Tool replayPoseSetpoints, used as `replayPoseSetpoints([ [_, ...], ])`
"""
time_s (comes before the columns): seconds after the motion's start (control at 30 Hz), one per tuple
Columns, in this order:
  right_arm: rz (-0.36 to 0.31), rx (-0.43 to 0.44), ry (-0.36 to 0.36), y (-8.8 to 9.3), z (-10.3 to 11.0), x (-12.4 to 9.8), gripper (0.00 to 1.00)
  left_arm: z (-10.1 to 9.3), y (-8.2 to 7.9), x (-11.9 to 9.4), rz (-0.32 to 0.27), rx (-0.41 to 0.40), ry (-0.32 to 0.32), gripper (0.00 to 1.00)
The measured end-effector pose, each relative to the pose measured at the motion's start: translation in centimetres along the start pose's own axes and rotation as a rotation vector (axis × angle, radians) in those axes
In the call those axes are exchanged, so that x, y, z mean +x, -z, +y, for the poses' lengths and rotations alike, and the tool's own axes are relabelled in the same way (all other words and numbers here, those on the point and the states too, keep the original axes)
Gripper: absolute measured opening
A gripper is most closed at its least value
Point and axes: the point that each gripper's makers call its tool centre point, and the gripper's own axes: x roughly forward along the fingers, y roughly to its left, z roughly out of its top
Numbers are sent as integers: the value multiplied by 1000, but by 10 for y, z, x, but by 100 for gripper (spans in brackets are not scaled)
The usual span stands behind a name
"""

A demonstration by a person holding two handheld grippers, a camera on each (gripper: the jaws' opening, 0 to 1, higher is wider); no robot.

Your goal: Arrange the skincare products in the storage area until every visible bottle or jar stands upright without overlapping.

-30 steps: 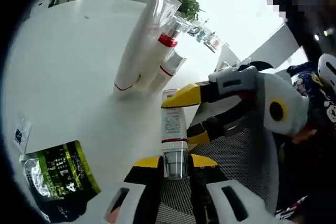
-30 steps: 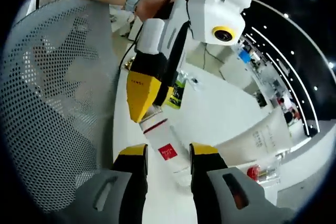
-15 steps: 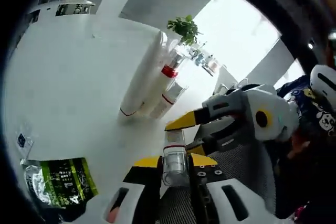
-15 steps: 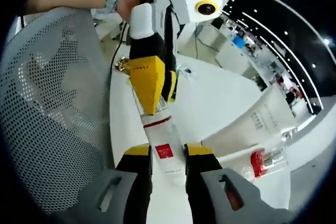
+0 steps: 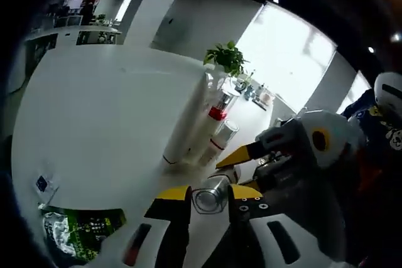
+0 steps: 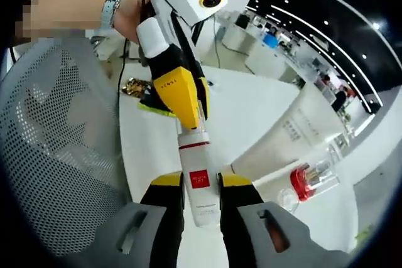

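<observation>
A white bottle (image 6: 200, 196) with a red square label and a red band is held off the white table (image 6: 257, 108) by both grippers. My right gripper (image 6: 200, 183) is shut on its body. My left gripper (image 6: 193, 108) reaches down from above, shut on its cap end. From the left gripper view I look onto the clear cap (image 5: 210, 200) end-on between the left gripper (image 5: 209, 194) jaws, with the right gripper (image 5: 242, 166) just behind. A tall white tube (image 5: 188, 123), a red-collared bottle (image 5: 217, 114) and a short white bottle (image 5: 220, 142) stand grouped together.
A grey mesh chair back (image 6: 56, 142) fills the left of the right gripper view. A green foil packet (image 5: 81, 233) and a small clear sachet (image 5: 43, 183) lie near the table's edge. A potted plant (image 5: 225, 58) stands behind the group. A person's hand (image 6: 125, 14) holds the left gripper.
The held bottle has tipped from lying along the left jaws to pointing its cap at the left camera. Both grippers kept their hold while both views swung.
</observation>
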Motion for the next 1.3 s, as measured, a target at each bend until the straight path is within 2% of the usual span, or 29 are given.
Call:
replayPoseSetpoints([
  [0.27,-21,75,28,-1,-9,-2,19,-1,-3,-1,-18,16,7,25],
  [0.37,-34,117,38,-2,-13,-4,19,-3,-2,0,-18,21,16,28],
  [0.5,-62,182,32,-5,-16,-6,19,-6,-2,3,-15,13,21,28],
  [0.6,-92,206,19,-9,-15,-7,19,-10,-5,8,-13,20,16,26],
  [0.8,-104,247,-1,-10,-13,-6,19,-12,-9,9,-25,30,18,23],
  [0.97,-104,284,-21,-9,-10,-5,19,-13,-6,10,1,46,14,17],
  [1.3,-108,337,-46,-8,-9,-4,18,-17,-11,9,-34,51,22,12],
])
